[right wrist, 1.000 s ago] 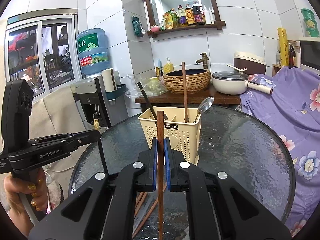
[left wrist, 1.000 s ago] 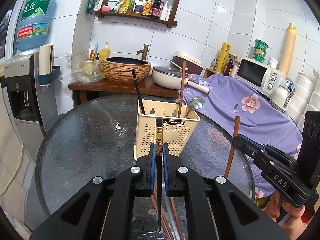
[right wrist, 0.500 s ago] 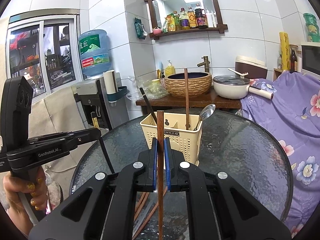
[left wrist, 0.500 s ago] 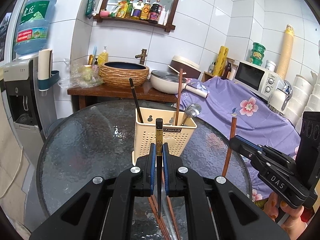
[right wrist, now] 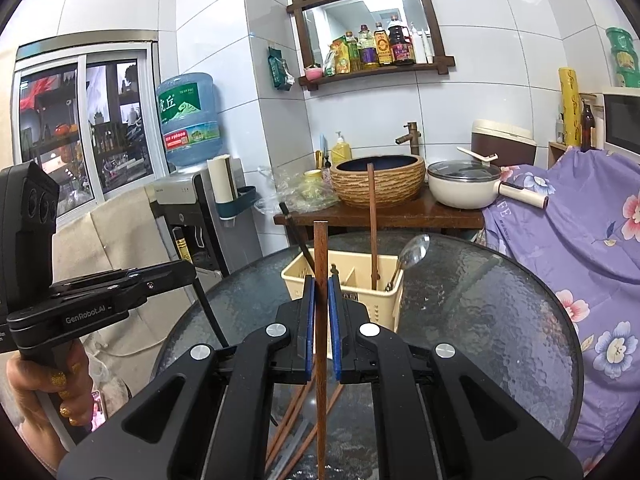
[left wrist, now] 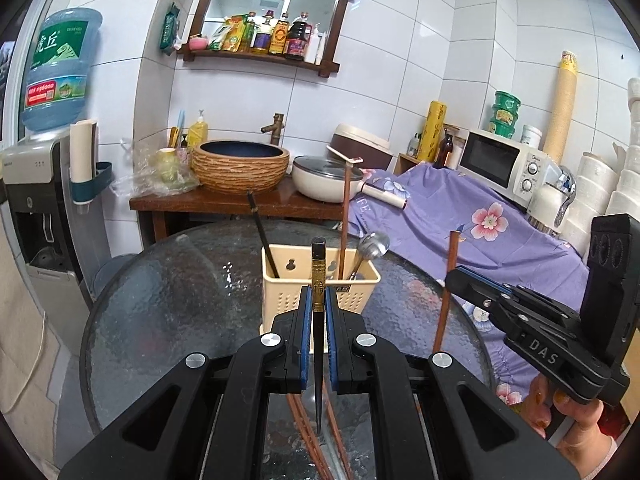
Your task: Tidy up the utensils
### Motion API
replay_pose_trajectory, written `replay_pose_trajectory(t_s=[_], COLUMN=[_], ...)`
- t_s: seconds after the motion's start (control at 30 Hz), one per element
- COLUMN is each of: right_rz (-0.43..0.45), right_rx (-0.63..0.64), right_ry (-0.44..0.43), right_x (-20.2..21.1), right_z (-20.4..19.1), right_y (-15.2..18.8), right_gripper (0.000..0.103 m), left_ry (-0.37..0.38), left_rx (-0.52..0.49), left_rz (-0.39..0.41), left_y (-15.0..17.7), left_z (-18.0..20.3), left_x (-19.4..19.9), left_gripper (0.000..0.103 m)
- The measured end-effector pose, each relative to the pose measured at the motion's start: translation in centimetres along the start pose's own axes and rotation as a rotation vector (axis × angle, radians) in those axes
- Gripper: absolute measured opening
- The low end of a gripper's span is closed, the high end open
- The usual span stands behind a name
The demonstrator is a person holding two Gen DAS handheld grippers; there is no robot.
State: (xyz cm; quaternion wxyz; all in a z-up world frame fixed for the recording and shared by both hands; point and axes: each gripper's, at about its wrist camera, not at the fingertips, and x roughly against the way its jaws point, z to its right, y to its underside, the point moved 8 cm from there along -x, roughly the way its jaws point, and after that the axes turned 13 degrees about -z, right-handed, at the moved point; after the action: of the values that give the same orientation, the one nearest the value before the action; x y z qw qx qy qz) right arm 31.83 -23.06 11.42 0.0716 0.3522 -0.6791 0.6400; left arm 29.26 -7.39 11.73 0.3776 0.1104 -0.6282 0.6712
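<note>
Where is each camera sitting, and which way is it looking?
Left wrist: sits on the left gripper, looking across the glass table at the cream utensil holder; its jaws clamp a black chopstick; the right gripper and hand show.
Right wrist: sits on the right gripper, facing the same holder from further right; its jaws clamp a brown chopstick; the left gripper and hand show.
Both share the holder, table and woven basin.
</note>
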Motion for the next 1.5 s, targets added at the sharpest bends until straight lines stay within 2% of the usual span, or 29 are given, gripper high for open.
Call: replay_pose_trajectory(t_s=[0.13,0.3,0.53,0.7,0.83,0.93,1.07,1.5], right_rz=[0.027,0.073,0.137,0.188,0.217,0.217,0.210,0.116], right_rx=[0.013,0.014,0.033,0.036,0.038,0.028,0.024,-0.009], right_ry=[0.014,0.015,0.081,0.147,0.195,0.210,0.216,0.214], right_x=[0.1,0.7,0.7,-0.6,-2.3,-3.9,-6.1,-10.6], right_z=[-0.2,-0.7,-1.0,-0.9,-0.4,0.1,0.9,3.2], right_y=[-1.8,-5.7,-12.5,-17.3,-19.4,-19.7,-18.3,-12.2], right_gripper=[0.007,0.007,0.007,0.007,0.007,0.007,0.007,0.007], left_ry=[0.016,0.039,-0.021,-0.065,-0.084,-0.103,-0.143,-0.135], left_rx=[-0.013,-0.017,-0.022,0.032,0.069,0.081,0.067,0.085], left_rz=[0.015,0.033,0.071,0.092,0.104,0.124,0.125,0.033], left_y=[-1.9,-5.4,-10.7,-14.6,-16.4,-17.0,-16.3,-11.2], left_z=[0.5,0.9,0.8,-0.5,-1.6,-2.1,-2.3,-3.4], left_x=[1.0,2.4,2.9,1.7,0.2,-0.9,-2.9,-8.0], left_gripper=[0.006,0.006,0.007,0.007,0.006,0.007,0.007,0.007])
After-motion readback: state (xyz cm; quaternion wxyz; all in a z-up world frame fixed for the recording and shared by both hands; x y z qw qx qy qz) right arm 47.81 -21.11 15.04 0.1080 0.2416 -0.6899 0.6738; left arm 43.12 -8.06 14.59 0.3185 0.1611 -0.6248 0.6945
